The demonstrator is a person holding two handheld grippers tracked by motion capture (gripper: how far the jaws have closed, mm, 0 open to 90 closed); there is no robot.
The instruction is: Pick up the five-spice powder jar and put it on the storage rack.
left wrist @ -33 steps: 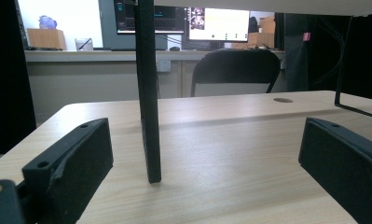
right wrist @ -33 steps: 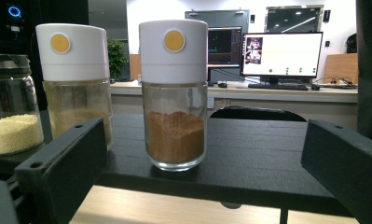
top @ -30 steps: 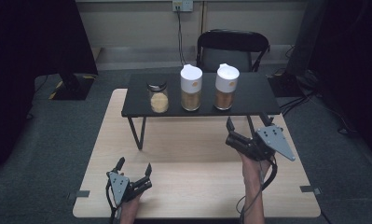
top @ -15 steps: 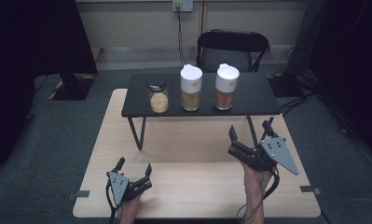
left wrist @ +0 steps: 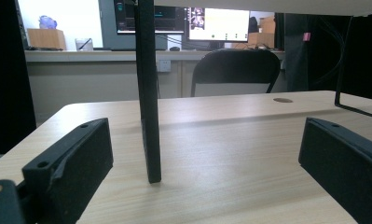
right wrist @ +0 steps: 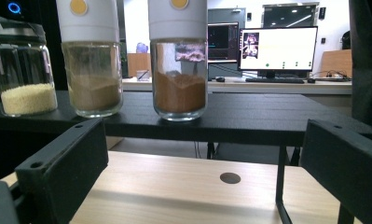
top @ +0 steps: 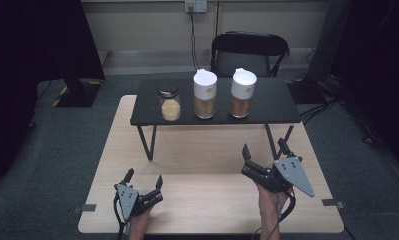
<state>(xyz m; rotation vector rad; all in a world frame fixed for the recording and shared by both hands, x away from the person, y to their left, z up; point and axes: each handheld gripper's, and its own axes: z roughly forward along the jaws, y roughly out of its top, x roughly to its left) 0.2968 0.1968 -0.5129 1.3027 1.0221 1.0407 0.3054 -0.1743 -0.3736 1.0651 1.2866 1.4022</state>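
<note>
Three jars stand in a row on a low black riser shelf (top: 277,102): a short black-lidded jar of pale grains (top: 170,105) (right wrist: 23,74), a tall white-lidded jar of tan powder (top: 205,95) (right wrist: 91,60), and a tall white-lidded jar of brown powder (top: 243,93) (right wrist: 179,60). My right gripper (top: 263,148) (right wrist: 202,158) is held open in front of the shelf's right end, facing the jars, with nothing between its jaws. My left gripper (top: 144,177) (left wrist: 204,154) rests open near the table's front left and points at the shelf's left leg (left wrist: 148,93).
The wooden table (top: 207,150) carries the shelf across its far half. A black chair (top: 249,50) stands behind the table. The shelf's right legs (right wrist: 281,182) are just ahead of my right gripper. Monitors and a desk show far behind.
My right gripper has drawn back a little toward the table's near edge and dropped lower. The left gripper and the jars have stayed where they were.
</note>
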